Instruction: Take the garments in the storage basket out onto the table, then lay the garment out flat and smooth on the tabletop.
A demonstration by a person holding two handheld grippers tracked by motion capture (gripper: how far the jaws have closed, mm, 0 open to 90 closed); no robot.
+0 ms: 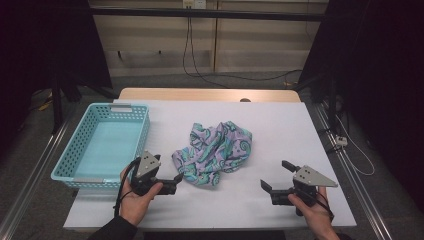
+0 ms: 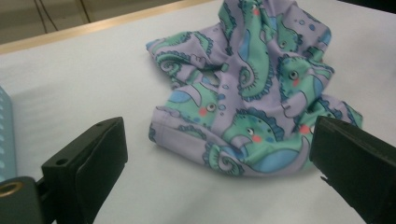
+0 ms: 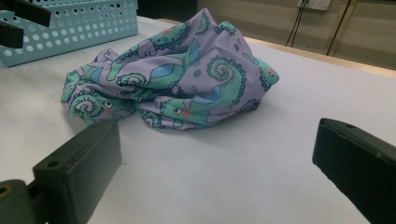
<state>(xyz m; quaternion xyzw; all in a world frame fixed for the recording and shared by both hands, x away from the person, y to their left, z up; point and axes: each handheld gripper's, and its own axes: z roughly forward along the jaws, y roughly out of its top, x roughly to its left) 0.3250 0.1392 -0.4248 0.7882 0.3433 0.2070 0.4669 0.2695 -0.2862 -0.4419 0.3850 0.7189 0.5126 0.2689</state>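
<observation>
Crumpled seahorse-print cloth point(image 1: 214, 151) lay mid-surface point(image 1: 280, 125), right of turquoise basket point(image 1: 67, 165). Left gripper point(image 1: 172, 181) held low, jaws spread, just beside cloth's near-left edge. Right gripper point(image 1: 277, 176) spread, well apart from cloth.

A table point(image 1: 280, 125) with a white top stands in a dim room, and a strip of pale wood shows along its far edge. Behind it runs a light panelled wall point(image 1: 250, 45) with a socket point(image 1: 194, 4) near the top, from which black cables point(image 1: 190, 55) hang down and trail across the grey floor point(image 1: 165, 80). Dark curtains point(image 1: 380, 75) close off both sides, and metal rails point(image 1: 345, 150) run along the table's 2 flanks.
</observation>
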